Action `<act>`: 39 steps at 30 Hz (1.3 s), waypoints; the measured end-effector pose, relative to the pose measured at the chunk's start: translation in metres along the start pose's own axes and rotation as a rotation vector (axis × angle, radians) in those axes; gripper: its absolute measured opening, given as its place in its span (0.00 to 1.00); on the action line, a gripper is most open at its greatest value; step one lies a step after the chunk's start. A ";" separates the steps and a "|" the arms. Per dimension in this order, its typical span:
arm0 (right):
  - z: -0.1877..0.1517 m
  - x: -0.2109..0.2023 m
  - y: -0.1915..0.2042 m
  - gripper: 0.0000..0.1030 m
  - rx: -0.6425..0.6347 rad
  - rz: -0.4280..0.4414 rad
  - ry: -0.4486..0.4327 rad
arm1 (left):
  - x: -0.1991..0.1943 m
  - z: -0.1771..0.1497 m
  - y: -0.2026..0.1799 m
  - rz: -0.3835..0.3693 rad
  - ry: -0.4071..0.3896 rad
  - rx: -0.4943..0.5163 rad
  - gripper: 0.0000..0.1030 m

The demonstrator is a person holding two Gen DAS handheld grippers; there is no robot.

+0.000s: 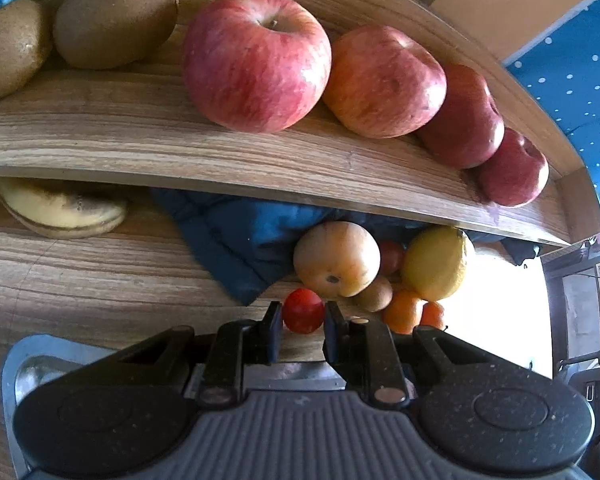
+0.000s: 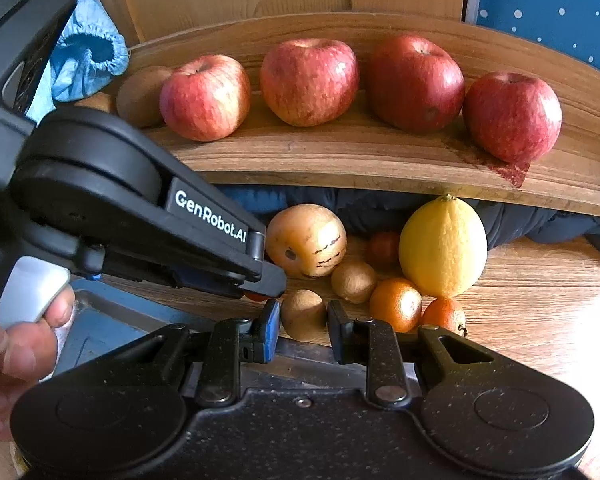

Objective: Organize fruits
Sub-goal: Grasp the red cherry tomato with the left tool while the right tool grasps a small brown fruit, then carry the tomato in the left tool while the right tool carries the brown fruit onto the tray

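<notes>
My left gripper (image 1: 303, 322) is shut on a small red tomato (image 1: 303, 311), held low over the wooden table (image 1: 80, 280). In the right wrist view the left gripper (image 2: 270, 286) reaches in from the left, with a sliver of the tomato (image 2: 256, 298) under its tip. Just beside it, my right gripper (image 2: 303, 322) is shut on a small brown fruit (image 2: 303, 314). Behind them lie a pale round fruit (image 2: 306, 240), a second brown fruit (image 2: 354, 282), a lemon (image 2: 444, 246), two mandarins (image 2: 396, 304) and another tomato (image 2: 384, 248).
A wooden shelf (image 2: 340, 160) above holds several red apples (image 2: 310, 80) and two kiwis (image 1: 114, 16) at its left end. Under it lie a banana (image 1: 60, 210) and a blue cloth (image 1: 240, 232). A metal tray (image 1: 18, 364) sits near me. A hand (image 2: 16, 348) holds the left gripper.
</notes>
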State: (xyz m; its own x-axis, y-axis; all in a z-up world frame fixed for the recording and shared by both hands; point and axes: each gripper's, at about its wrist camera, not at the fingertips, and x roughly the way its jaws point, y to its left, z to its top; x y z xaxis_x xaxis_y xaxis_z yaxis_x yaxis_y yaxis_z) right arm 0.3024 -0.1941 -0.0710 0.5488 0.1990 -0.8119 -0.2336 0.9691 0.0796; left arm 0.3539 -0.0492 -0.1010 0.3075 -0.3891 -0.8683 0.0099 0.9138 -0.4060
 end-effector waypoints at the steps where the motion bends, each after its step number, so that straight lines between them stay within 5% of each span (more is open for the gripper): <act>1: -0.001 -0.002 0.000 0.26 -0.002 0.000 -0.004 | -0.001 -0.001 0.000 0.000 -0.002 0.000 0.23; 17: -0.023 -0.039 0.011 0.26 -0.046 0.027 -0.036 | -0.034 -0.031 0.010 0.023 -0.039 -0.009 0.23; 39: -0.060 -0.045 0.037 0.26 -0.141 0.138 0.098 | -0.051 -0.093 0.039 0.077 0.002 -0.049 0.23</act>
State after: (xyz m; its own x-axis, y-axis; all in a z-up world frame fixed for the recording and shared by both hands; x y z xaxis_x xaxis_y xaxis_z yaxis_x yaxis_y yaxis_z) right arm 0.2210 -0.1759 -0.0660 0.4249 0.3062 -0.8519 -0.4146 0.9024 0.1176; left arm 0.2504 -0.0043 -0.0996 0.3041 -0.3180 -0.8980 -0.0604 0.9343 -0.3513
